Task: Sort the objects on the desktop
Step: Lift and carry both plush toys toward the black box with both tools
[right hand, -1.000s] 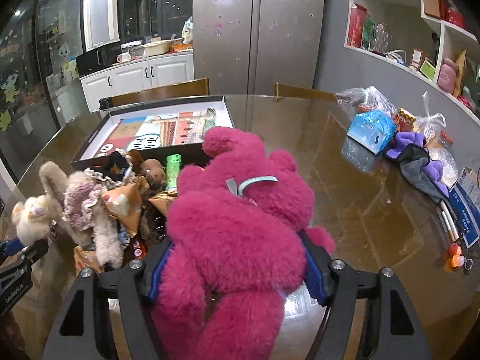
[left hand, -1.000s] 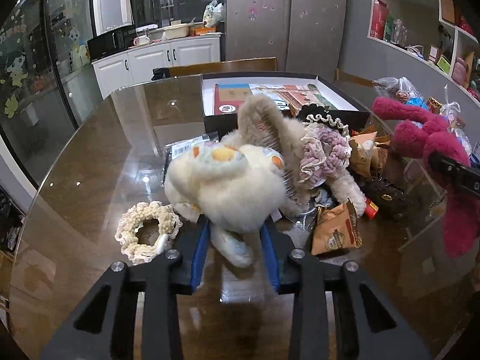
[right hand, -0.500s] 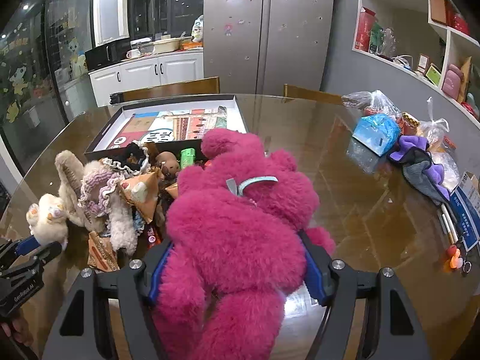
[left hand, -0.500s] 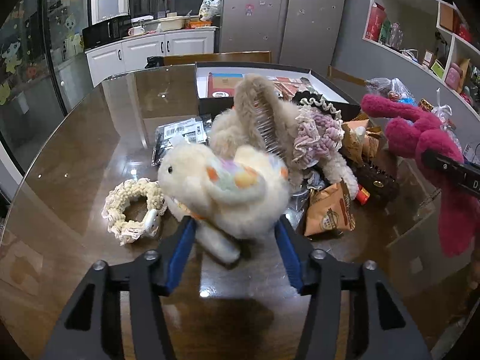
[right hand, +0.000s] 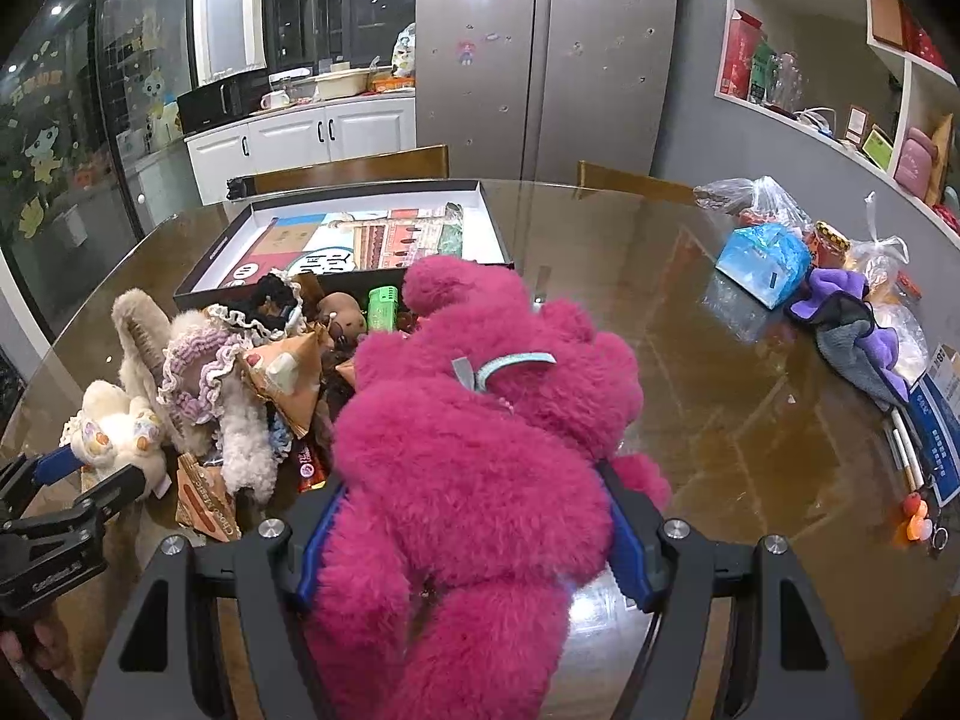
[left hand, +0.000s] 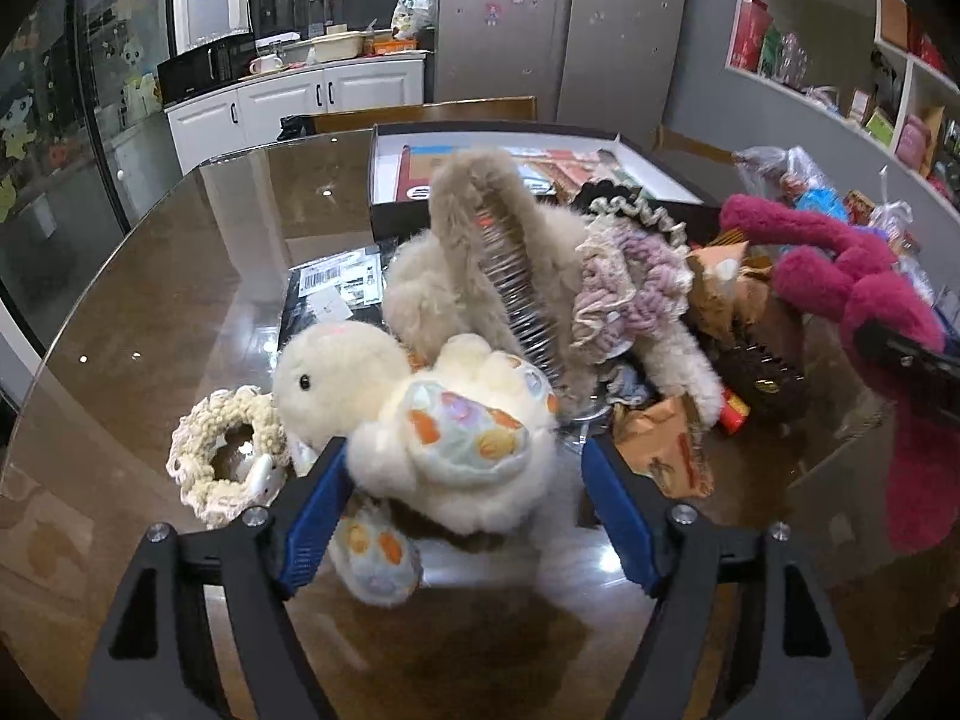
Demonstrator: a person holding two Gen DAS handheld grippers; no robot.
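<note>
A cream plush rabbit point(left hand: 456, 438) lies on the glass table between the blue pads of my left gripper point(left hand: 462, 480). The jaws stand wide and the right pad is clear of the toy. The rabbit also shows in the right wrist view point(right hand: 120, 432). My right gripper point(right hand: 468, 516) is shut on a big magenta plush bear point(right hand: 480, 450) and holds it over the table. The bear also shows in the left wrist view point(left hand: 864, 312).
A pile of fuzzy hair bands, scrunchies and snack packets point(left hand: 606, 300) lies behind the rabbit. A cream scrunchie point(left hand: 222, 456) lies at its left. A black-rimmed open box point(right hand: 360, 234) stands at the back. Bags, cloths and pens point(right hand: 852, 312) lie at the right.
My left gripper has opened wider and let the rabbit settle onto the table, and the rabbit has turned onto its side. The right gripper has kept its hold on the bear.
</note>
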